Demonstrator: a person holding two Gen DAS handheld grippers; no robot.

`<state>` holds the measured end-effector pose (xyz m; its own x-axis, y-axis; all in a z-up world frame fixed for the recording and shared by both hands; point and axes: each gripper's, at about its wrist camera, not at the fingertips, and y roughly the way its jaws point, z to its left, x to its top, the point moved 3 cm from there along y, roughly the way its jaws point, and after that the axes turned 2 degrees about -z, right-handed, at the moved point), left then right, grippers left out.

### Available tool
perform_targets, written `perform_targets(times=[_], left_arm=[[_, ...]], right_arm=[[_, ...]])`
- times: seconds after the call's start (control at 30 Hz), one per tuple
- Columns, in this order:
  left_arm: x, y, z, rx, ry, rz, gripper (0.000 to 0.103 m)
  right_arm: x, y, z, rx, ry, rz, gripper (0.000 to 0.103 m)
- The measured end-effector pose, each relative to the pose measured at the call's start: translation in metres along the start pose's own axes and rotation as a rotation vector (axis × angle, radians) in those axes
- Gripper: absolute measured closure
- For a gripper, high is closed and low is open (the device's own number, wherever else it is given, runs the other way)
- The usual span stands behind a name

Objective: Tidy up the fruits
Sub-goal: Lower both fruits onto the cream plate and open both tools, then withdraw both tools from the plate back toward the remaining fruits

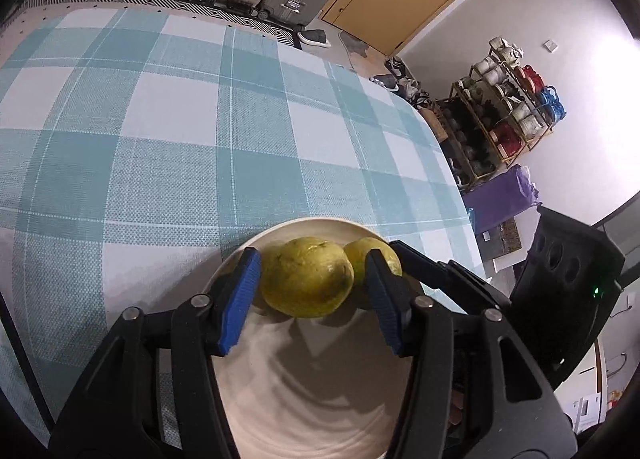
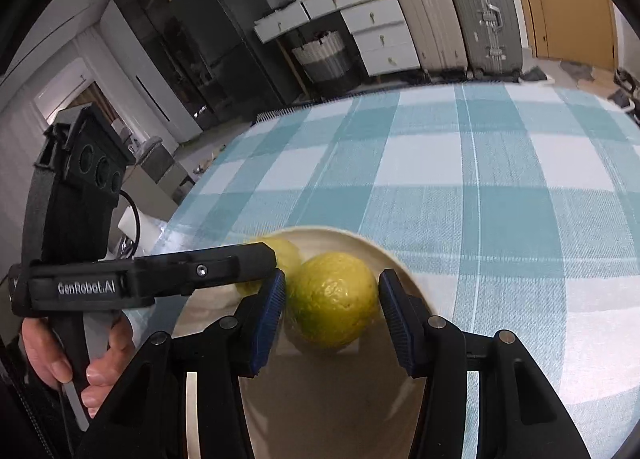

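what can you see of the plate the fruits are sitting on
The plate is round, cream-white and smooth, ceramic by its look, with a low raised rim and faint concentric rings. It lies flat on the teal and white checked tablecloth, near the table's edge. Two yellow-green fruits rest on its far part, side by side. Both grippers' shadows fall across it; no pad visibly touches it.

Two yellow-green fruits (image 1: pixel 306 279) (image 1: pixel 370 255) touching on plate (image 1: pixel 320 379)
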<state>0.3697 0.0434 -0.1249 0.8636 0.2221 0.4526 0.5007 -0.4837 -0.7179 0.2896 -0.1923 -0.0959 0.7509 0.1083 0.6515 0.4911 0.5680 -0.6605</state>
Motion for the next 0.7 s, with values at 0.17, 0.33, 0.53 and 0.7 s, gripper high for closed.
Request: perform_targets(times=[0.17, 0.33, 0.53, 0.7], left_arm=[[-0.004, -0.019, -0.007, 0.019, 0.007, -0.035, 0.048], [-0.019, -0.037, -0.008, 0.039, 0.001, -0.046, 0.042], [-0.043, -0.068, -0.017, 0.127, 0.053, -0.091, 0.038], [-0.061, -0.094, -0.031, 0.190, 0.118, -0.137, 0.033]], right_arm=[[0.001, -0.019, 0.001, 0.012, 0.001, -0.038, 0.042], [0.001, -0.046, 0.004, 0.033, -0.001, -0.088, 0.026], [-0.002, -0.067, 0.009, 0.014, 0.020, -0.098, 0.026], [-0.015, -0.083, 0.019, 0.037, 0.024, -0.101, 0.019]])
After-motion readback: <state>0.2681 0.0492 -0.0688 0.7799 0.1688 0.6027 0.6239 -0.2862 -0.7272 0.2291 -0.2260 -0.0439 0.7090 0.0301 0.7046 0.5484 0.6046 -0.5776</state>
